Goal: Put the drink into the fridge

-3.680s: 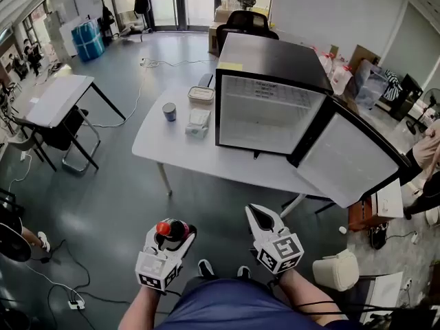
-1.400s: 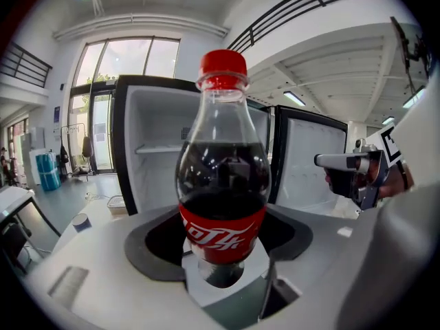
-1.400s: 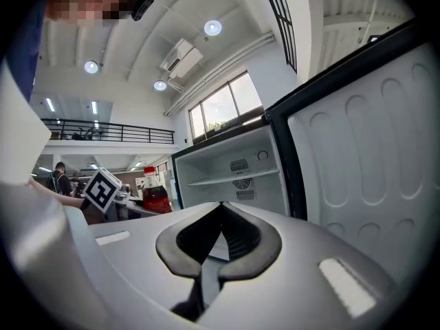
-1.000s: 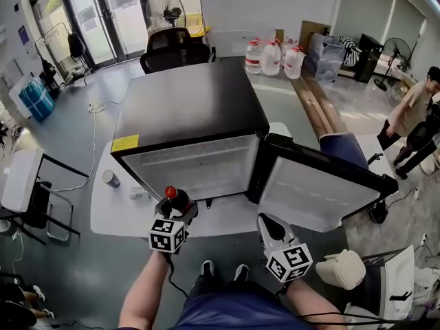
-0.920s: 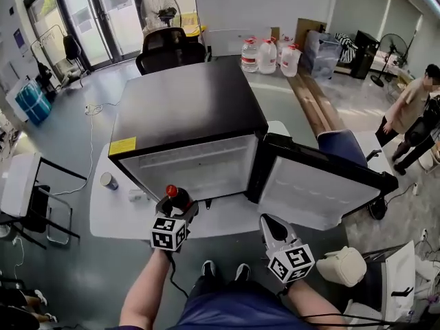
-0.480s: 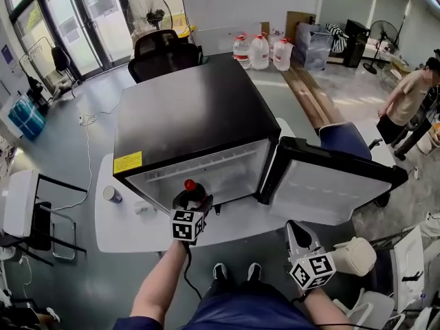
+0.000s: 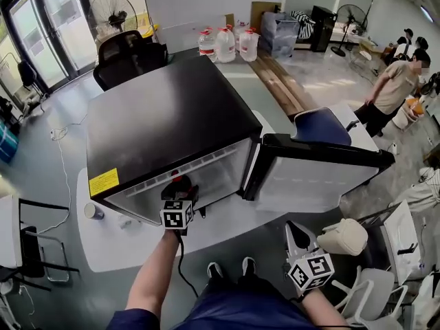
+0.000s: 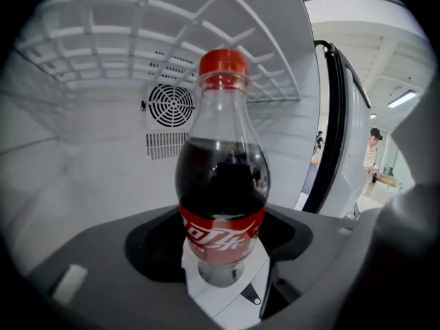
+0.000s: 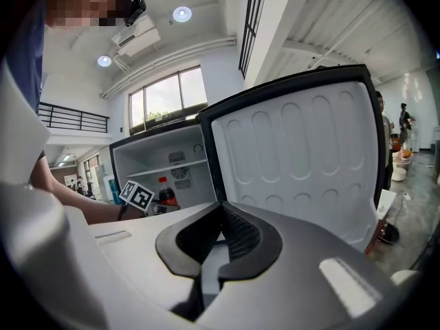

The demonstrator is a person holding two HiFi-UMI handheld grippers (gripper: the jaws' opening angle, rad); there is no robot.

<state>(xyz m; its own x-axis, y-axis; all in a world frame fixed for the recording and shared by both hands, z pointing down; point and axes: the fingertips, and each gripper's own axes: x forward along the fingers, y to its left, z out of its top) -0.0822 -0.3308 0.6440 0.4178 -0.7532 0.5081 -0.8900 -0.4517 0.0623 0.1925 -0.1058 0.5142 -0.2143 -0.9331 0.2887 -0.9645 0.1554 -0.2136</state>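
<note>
Noted bottle (image 8: pixel 222 177) upright, clamped at its lower body by left gripper (image 8: pixel 223 260), at the fridge (image 7: pixel 165 115) opening. Saw fan grille (image 8: pixel 170 106) and wire shelf (image 8: pixel 137 47) behind it in left gripper view only (head view gave just the black top). Found right gripper (image 9: pixel 218 253) near the open door (image 9: pixel 302 163), jaws together, empty.

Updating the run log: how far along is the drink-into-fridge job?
Done: the fridge door stands open and the left tool is shut on the cola bottle. In hand: the bottle is upright at the opening of the fridge, below the wire shelf, facing the rear fan grille. Left: set it down inside and release; closing the door probably follows. The right tool is shut, empty and low.
</note>
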